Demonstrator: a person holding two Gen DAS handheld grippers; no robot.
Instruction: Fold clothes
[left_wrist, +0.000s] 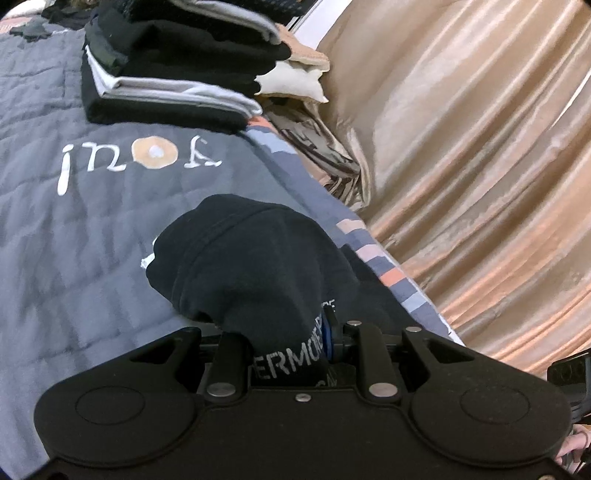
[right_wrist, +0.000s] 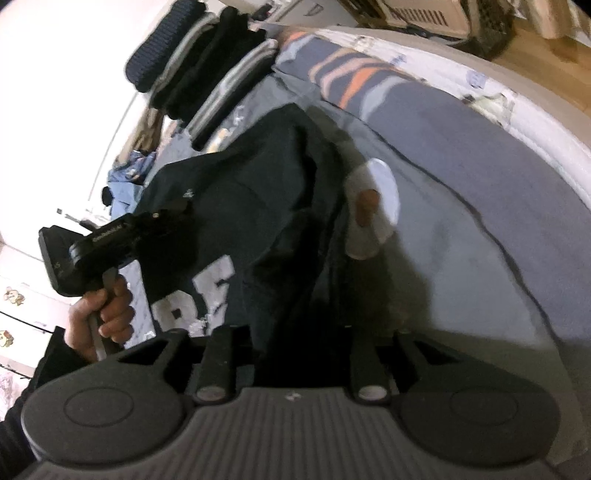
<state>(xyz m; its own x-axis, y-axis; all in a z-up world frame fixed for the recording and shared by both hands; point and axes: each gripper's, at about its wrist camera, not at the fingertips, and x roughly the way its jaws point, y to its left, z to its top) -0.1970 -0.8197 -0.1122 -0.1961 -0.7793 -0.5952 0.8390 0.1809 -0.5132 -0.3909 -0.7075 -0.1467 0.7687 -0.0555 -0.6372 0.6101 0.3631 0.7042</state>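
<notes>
Dark navy garment (left_wrist: 255, 258) found bunched over the grey quilt (left_wrist: 74, 229), held up at two places and sagging between them. White block lettering noted on its cloth in the right wrist view (right_wrist: 199, 295), and smaller white print near the left gripper's base in the left wrist view. Left gripper (left_wrist: 291, 332) observed pinching a fold of the garment: fabric packed between the narrow jaws, fingertips buried in cloth and not separately visible. Same tool also seen from the side in the right wrist view (right_wrist: 129, 236), gripped by a bare hand (right_wrist: 99, 314), its front end in among the garment. Right gripper (right_wrist: 291, 332) likewise narrowed, with dark cloth running down between its jaws; whether the pads pressed firmly on it could not be told, the area being in deep shadow. Stack of folded clothes (left_wrist: 177, 62), black and grey layers, recorded farther back on the quilt, well apart from the held garment. White lettering with a tan ring (left_wrist: 140, 158) printed on the quilt between stack and garment. Striped orange and blue border (left_wrist: 388, 273) along the quilt's edge. Tan satin curtain (left_wrist: 480, 147) hanging just beyond that edge. Small cream cushion (left_wrist: 291, 85) resting beside the stack. Light blue cloth (right_wrist: 125, 184) seen crumpled at the far side in the right wrist view.
</notes>
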